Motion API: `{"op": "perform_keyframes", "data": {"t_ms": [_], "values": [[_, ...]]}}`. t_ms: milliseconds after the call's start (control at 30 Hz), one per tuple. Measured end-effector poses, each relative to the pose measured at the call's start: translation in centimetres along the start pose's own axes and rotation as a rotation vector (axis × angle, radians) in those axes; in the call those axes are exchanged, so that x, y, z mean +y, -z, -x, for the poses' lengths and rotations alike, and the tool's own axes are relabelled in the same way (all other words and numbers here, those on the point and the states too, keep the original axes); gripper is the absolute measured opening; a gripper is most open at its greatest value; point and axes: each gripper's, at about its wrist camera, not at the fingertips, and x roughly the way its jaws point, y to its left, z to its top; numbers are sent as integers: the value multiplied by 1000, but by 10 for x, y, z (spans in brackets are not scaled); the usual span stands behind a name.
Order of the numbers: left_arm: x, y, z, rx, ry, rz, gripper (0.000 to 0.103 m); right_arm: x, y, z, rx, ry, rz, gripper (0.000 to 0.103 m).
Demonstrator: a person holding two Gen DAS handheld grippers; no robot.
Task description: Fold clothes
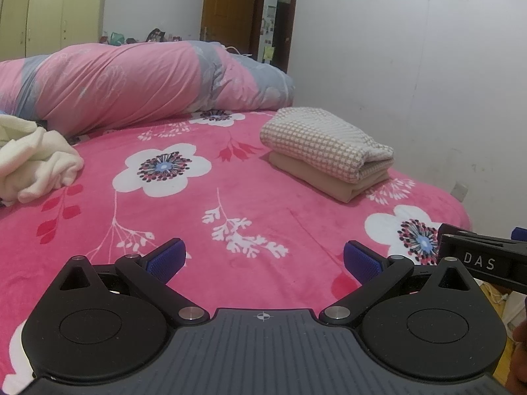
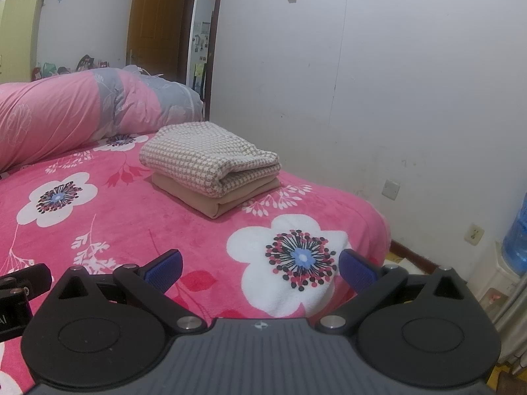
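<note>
The crumpled cream fleece garment (image 1: 36, 158) lies unfolded at the far left of the pink flower-printed plush bed cover (image 1: 250, 197), ahead and well to the left of the left claw (image 1: 263, 260); that claw stands wide, its blue ribbed pads spread and nothing between them; the right claw (image 2: 260, 268) is likewise wide and empty, and the garment does not show in its view at all, so by my reckoning the left claw is the nearer one and should lead the reach; the heap's long axis cannot be told, bunched as it is and cut by the frame edge; on the right side of the bed, near the wall, a folded cream-and-tan checked knit (image 1: 324, 144) rests squarely on a folded tan cloth (image 1: 332, 182), a stack that looks finished; behind lies a rolled pink and grey quilt (image 1: 138, 82)
</note>
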Motion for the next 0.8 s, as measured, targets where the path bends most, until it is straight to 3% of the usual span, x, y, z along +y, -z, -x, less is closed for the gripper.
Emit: {"op": "perform_keyframes", "data": {"t_ms": [800], "values": [[1,1,0,8,5,-3,103,-2,0,-2,4,3,-1,103]]}}
